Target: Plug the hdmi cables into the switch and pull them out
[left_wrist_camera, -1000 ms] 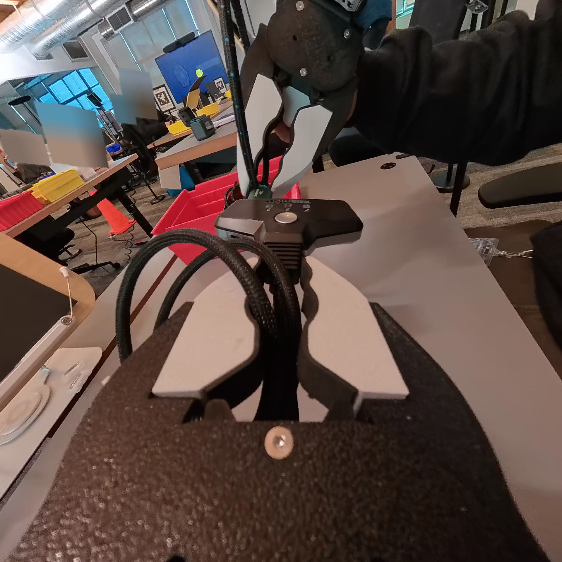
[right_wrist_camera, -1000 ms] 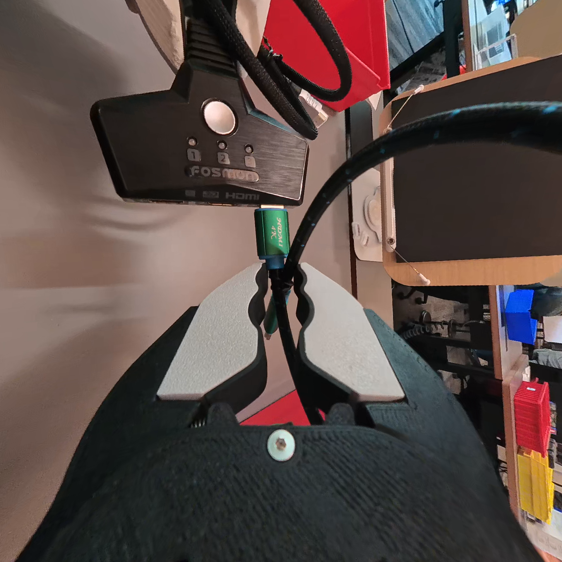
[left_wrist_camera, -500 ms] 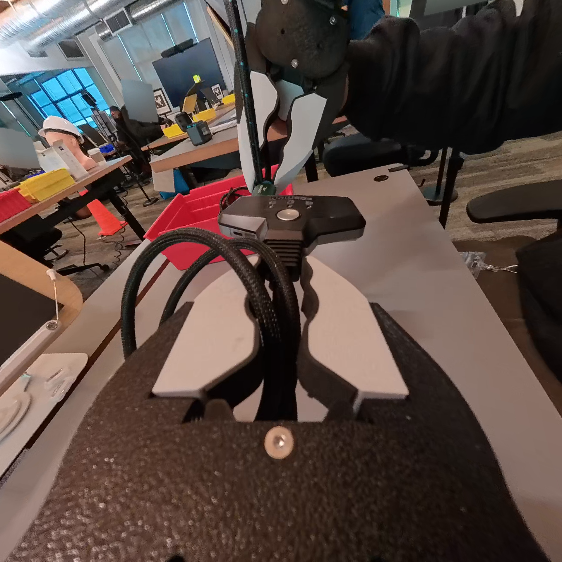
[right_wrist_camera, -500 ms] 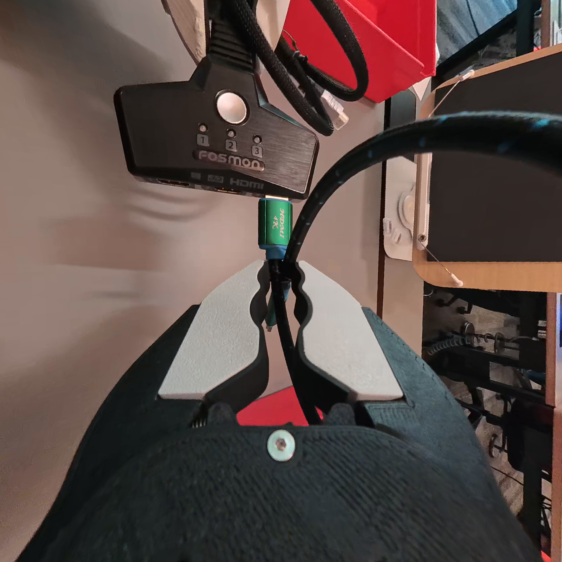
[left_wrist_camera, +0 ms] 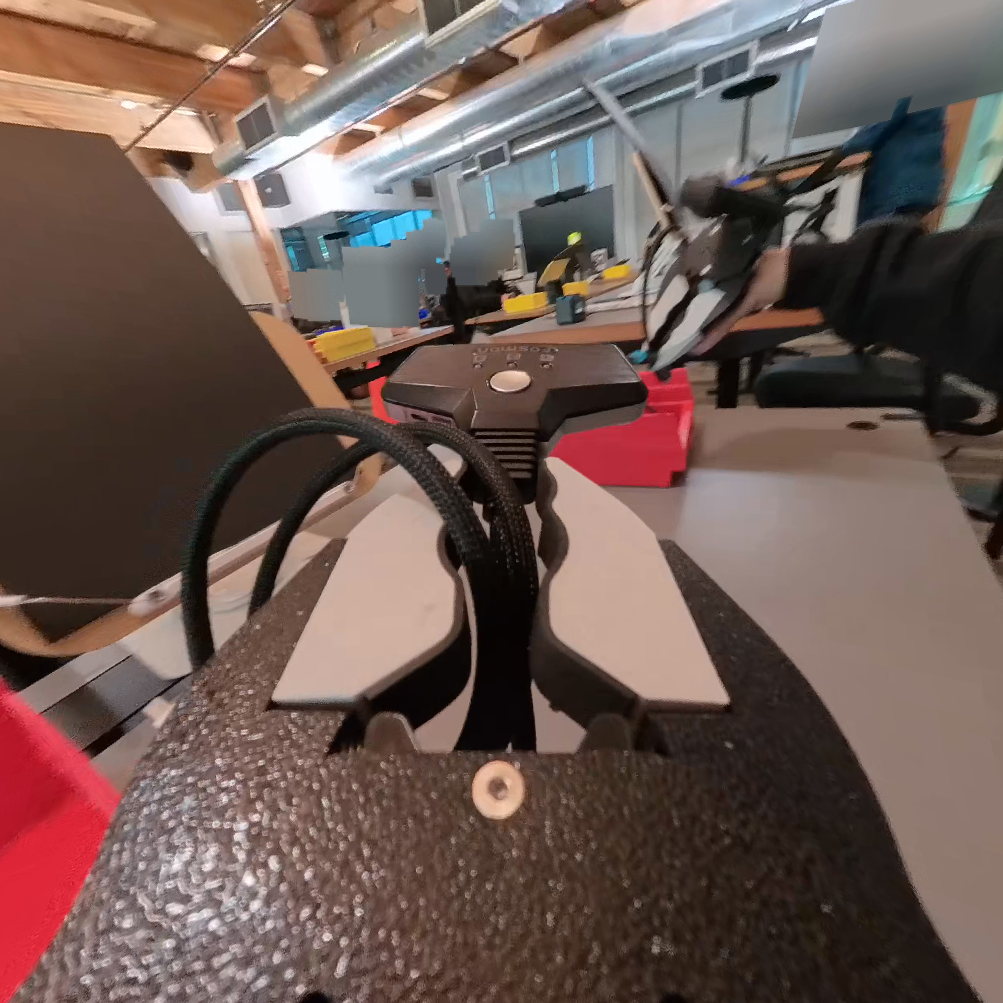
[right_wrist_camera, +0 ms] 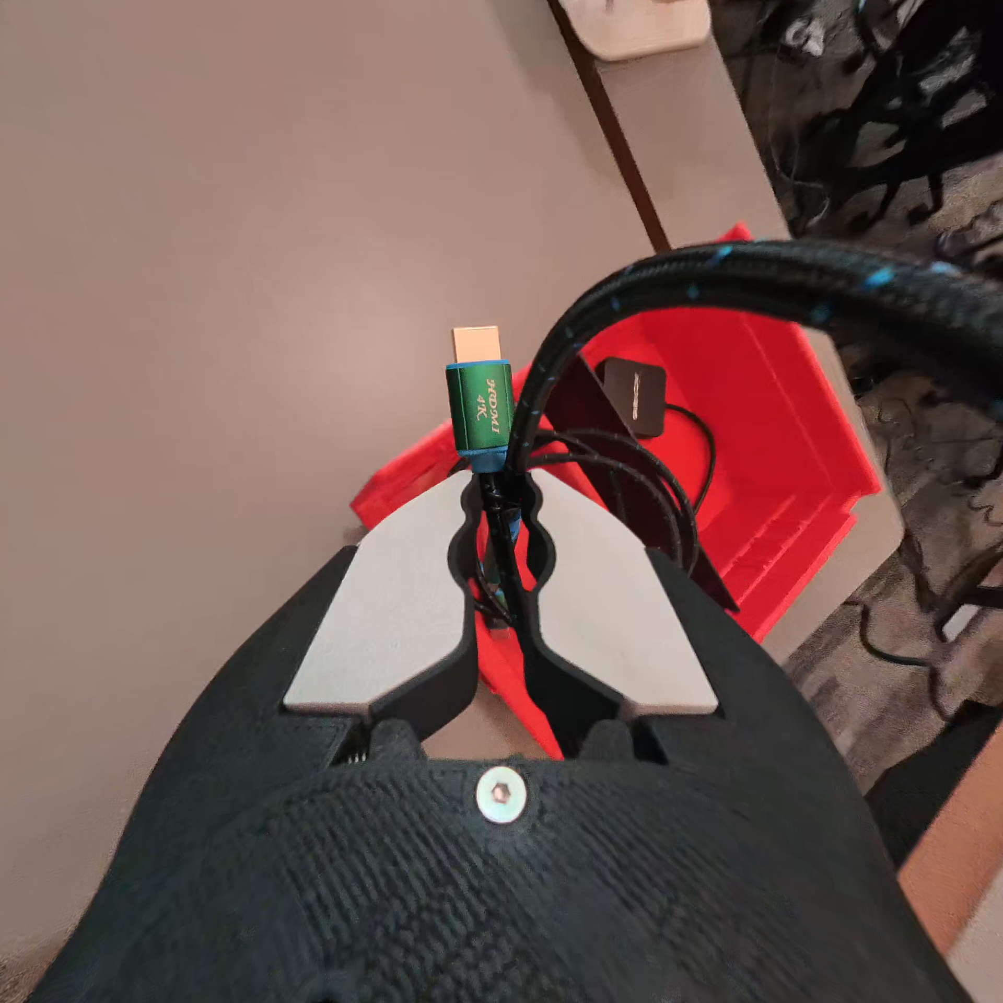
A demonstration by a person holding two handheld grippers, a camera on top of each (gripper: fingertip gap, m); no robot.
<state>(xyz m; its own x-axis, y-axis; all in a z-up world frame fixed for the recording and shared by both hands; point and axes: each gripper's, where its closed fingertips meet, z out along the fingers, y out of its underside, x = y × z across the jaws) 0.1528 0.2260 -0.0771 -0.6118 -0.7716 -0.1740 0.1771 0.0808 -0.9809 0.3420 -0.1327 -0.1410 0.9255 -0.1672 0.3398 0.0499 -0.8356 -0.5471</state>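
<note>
My left gripper (left_wrist_camera: 534, 491) is shut on the ribbed neck and braided tail cable (left_wrist_camera: 505, 548) of the black HDMI switch (left_wrist_camera: 513, 380), holding it raised above the grey table (left_wrist_camera: 787, 570). My right gripper (right_wrist_camera: 499, 480) is shut on the black-and-blue braided HDMI cable (right_wrist_camera: 705, 287) just behind its green plug (right_wrist_camera: 480, 412). The plug's gold tip is bare and free of the switch. In the left wrist view the right gripper (left_wrist_camera: 659, 361) is blurred, up and to the right of the switch, held by a dark-sleeved arm (left_wrist_camera: 895, 282).
A red bin (right_wrist_camera: 787, 434) under the right gripper holds coiled black cables and a small black box (right_wrist_camera: 632, 393). In the left wrist view a red bin (left_wrist_camera: 624, 450) sits behind the switch and a dark wood-edged panel (left_wrist_camera: 108, 380) stands at left.
The green plug has come out of the switch. My right gripper has pulled away to the right over the red bin. My left gripper has lifted and tilted the switch upward.
</note>
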